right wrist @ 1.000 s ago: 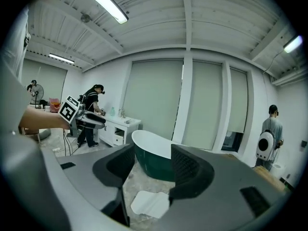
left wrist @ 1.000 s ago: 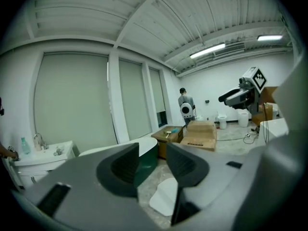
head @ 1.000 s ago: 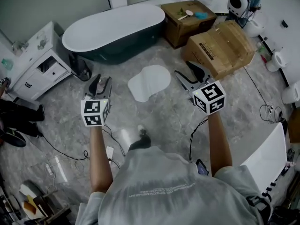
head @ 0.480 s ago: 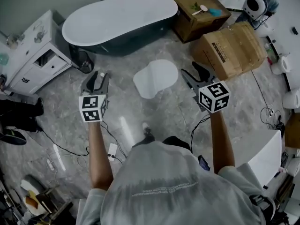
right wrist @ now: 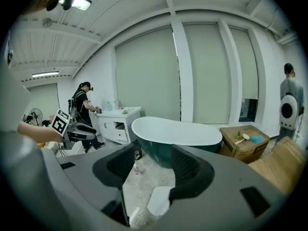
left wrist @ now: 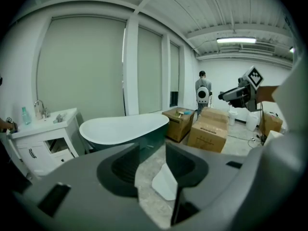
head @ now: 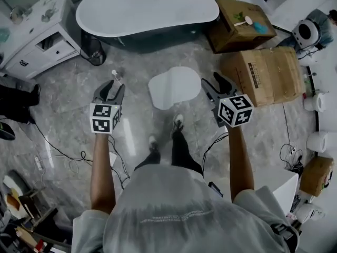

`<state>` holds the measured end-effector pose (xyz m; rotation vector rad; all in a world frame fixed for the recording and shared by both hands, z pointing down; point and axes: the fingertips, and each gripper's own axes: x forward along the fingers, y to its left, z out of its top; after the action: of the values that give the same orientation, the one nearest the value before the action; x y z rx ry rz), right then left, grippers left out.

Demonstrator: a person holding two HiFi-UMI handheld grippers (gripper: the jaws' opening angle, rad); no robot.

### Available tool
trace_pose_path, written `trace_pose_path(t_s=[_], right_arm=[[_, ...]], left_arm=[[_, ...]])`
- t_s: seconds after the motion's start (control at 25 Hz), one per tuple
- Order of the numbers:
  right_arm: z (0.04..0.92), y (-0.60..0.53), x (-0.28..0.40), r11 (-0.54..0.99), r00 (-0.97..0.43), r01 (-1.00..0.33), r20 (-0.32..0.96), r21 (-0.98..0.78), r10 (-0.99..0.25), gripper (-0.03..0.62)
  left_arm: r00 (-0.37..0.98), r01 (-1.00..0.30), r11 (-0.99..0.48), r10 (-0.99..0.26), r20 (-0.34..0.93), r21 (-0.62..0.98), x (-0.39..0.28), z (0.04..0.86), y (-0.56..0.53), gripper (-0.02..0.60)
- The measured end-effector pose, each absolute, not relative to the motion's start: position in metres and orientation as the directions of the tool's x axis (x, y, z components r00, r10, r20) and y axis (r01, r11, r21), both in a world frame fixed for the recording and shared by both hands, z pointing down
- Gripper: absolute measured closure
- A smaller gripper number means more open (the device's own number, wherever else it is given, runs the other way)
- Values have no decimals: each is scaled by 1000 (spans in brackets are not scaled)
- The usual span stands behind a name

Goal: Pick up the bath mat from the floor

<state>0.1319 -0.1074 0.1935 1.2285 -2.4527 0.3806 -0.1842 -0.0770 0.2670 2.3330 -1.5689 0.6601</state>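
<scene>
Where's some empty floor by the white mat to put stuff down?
Bare floor lies between the bath mat and the bathtub, and left of the mat toward the white cabinet. It is crowded on the right by the cardboard boxes, and cables trail at lower left.

Bath mat [head: 174,87] on floor [head: 63,115] before bathtub [head: 147,8], between left tool [head: 112,88], right tool [head: 215,84].

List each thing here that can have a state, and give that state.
bath mat: flat on the floor, untouched.
left gripper: jaws apart, nothing between them.
right gripper: jaws apart, nothing between them.
cabinet drawer: pulled out.
bathtub: empty.
large cardboard box: closed.
</scene>
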Motion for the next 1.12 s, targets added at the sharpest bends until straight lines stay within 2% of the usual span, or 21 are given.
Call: trace_pose_path(t_s=[0.36, 0.72, 1.12], right_arm=[[289, -217, 123, 603, -608, -772, 514, -202, -605, 359], [463, -313, 119, 595, -621, -743, 647, -306, -443, 329], [682, -323, 125, 503, -572, -775, 762, -382, -303, 307]], left_arm=[[279, -937, -349, -706, 650, 23, -168, 356, -128, 405], [269, -963, -183, -625, 733, 198, -151, 480, -196, 405], [297, -948, -56, -513, 806, 313, -122, 668, -232, 405]])
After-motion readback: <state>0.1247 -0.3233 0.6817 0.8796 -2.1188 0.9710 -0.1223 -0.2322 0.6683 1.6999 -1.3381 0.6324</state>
